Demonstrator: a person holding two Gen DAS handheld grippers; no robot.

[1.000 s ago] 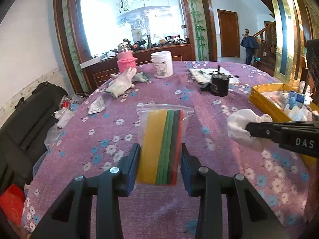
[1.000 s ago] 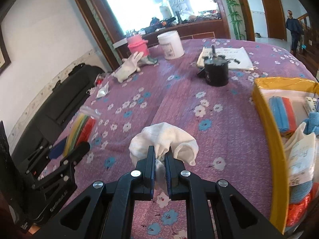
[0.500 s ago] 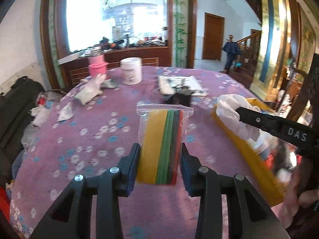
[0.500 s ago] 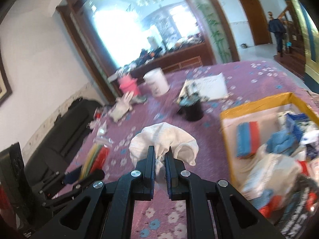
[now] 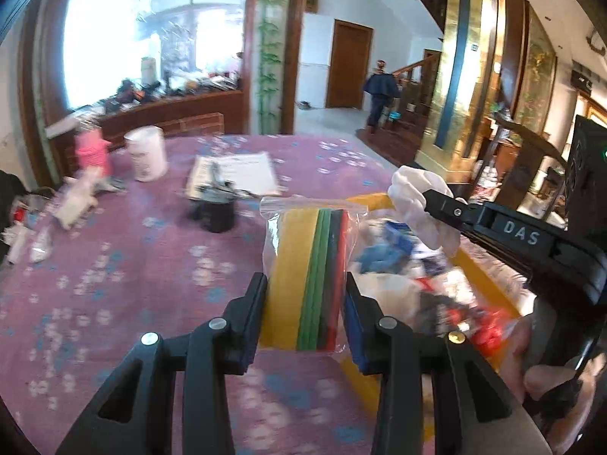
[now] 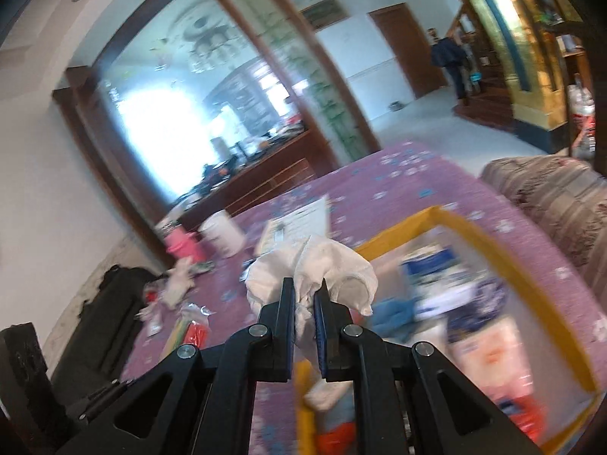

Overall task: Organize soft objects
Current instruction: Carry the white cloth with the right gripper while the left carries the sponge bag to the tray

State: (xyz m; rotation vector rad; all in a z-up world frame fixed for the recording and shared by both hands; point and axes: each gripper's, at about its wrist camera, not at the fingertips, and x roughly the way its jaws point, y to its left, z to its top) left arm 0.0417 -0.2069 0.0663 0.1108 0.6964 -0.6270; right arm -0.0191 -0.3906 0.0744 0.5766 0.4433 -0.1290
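My left gripper (image 5: 305,295) is shut on a clear zip bag of coloured cloths (image 5: 309,265), yellow, green, dark and red, held upright in the air at the near left edge of a yellow box (image 5: 373,199). My right gripper (image 6: 304,297) is shut on a crumpled white cloth (image 6: 315,261) and hangs over the yellow box (image 6: 504,261). In the left wrist view the right gripper (image 5: 430,199) with the white cloth (image 5: 417,197) reaches in from the right above the box. The box holds blue, white and red soft items. The zip bag (image 6: 189,328) shows small at lower left in the right wrist view.
A round table with a purple flowered cloth (image 5: 125,265) carries a black cup (image 5: 216,212), papers (image 5: 242,170), a white tub (image 5: 146,153), a pink container (image 5: 93,151) and a white glove (image 5: 76,199). A black bag (image 6: 114,303) lies left of the table. A person (image 5: 379,91) stands far back.
Both grippers have swung to the right and risen, carrying the zip bag and the white cloth from over the bare tablecloth to over the yellow box. Both grips are unchanged.
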